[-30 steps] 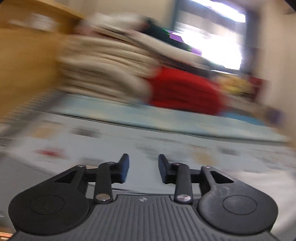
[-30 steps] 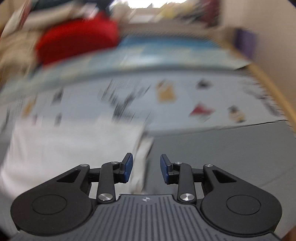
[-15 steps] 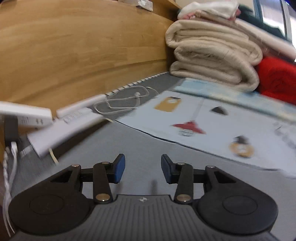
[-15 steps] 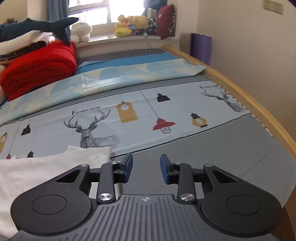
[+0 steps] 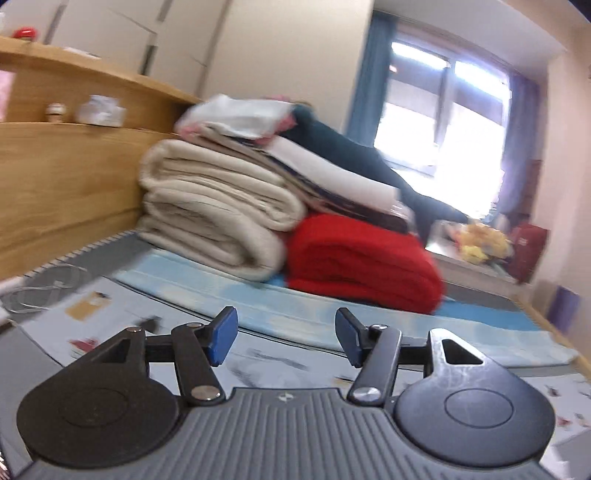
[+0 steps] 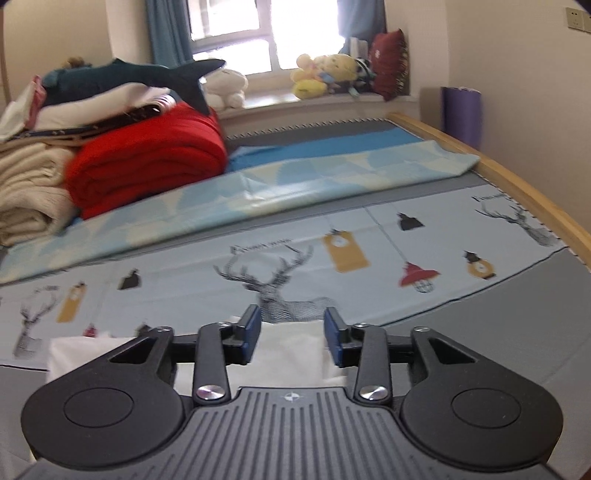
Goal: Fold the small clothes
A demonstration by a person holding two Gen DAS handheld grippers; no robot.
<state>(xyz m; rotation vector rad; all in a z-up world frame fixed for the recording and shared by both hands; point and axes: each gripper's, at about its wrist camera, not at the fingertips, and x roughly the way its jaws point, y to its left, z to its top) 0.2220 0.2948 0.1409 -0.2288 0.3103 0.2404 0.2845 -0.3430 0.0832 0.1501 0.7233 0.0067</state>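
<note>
I was working over a bed (image 6: 480, 314) spread with a pale blue sheet (image 6: 207, 273) printed with deer and lanterns, a window (image 6: 258, 33) behind it. My right gripper (image 6: 291, 330) stood with its jaws apart, having just been opening, and nothing was pinched between its blue pads (image 6: 250, 328); the white garment (image 6: 291, 354) lay flat on the sheet right under them, reaching off to the left. My left gripper (image 5: 286, 338) was wider apart, its jaws also just opened, empty, held above the sheet (image 5: 258, 362). Beyond it sat a folded red blanket (image 5: 362, 262) touching a stack of cream blankets (image 5: 218, 214) against the wooden headboard (image 5: 66, 177). A dark plush shark (image 6: 136, 75) lay on top of that pile. Soft toys (image 6: 325, 75) lined the windowsill.
</note>
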